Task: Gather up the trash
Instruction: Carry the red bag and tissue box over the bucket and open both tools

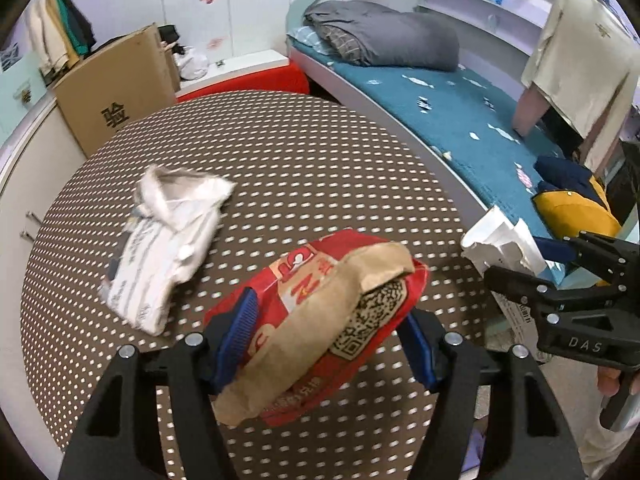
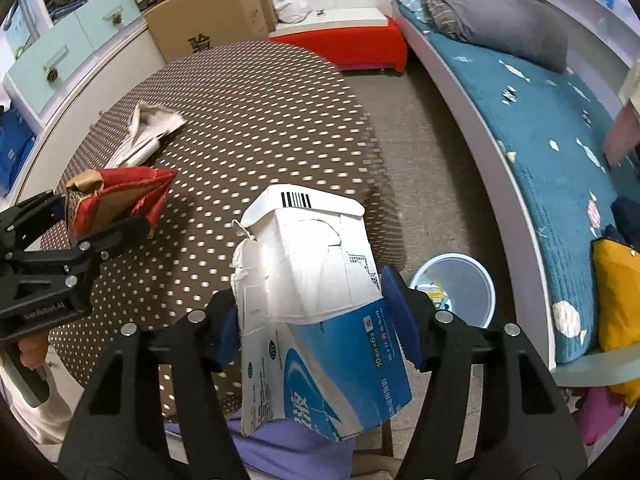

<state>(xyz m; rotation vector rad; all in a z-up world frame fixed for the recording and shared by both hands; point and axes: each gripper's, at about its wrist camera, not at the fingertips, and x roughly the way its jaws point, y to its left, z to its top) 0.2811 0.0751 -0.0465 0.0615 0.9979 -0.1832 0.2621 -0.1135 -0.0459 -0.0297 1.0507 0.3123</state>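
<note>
My left gripper (image 1: 328,336) is shut on a crumpled red and tan paper bag (image 1: 316,312), held just above the brown dotted table (image 1: 300,152). In the right wrist view that bag (image 2: 132,192) hangs in the left gripper (image 2: 102,210) at the left edge. A torn white and blue carton (image 2: 312,272) sits between the blue pads of my right gripper (image 2: 316,328), which is shut on it. The left wrist view shows this carton (image 1: 500,240) and the right gripper (image 1: 532,260) at the right. A crumpled white wrapper (image 1: 168,248) lies on the table.
A pale blue waste bin (image 2: 460,280) with some scraps inside stands on the floor right of the table. Beyond it runs a bed (image 2: 540,120) with teal bedding. A cardboard box (image 1: 116,92) and a red bench (image 2: 352,44) stand behind the table.
</note>
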